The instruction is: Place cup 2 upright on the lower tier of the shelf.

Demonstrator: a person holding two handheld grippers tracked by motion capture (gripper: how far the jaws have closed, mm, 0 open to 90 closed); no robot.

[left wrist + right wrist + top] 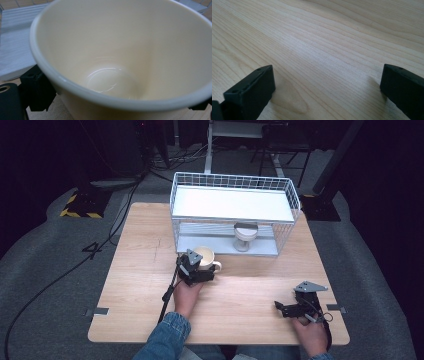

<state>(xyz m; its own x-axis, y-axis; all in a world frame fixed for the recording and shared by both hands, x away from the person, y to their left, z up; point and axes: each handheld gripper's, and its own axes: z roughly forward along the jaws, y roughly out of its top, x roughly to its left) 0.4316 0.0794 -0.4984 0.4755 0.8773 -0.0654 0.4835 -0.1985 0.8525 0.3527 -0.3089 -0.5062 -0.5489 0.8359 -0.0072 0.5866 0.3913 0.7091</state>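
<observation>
Left tongs (pixel 198 270) sit closed around the cream mug (pixel 205 257), which stands upright on the bench (pixel 135 270) just before the wire rack (pixel 235 215). Right tongs (pixel 292 308) rest well apart, jaws spread, holding nothing.

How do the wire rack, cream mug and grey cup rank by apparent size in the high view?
1. Wire rack, by far the largest.
2. Cream mug and grey cup look about alike; the cup sits farther back, behind wire, so I won't rank them.
</observation>
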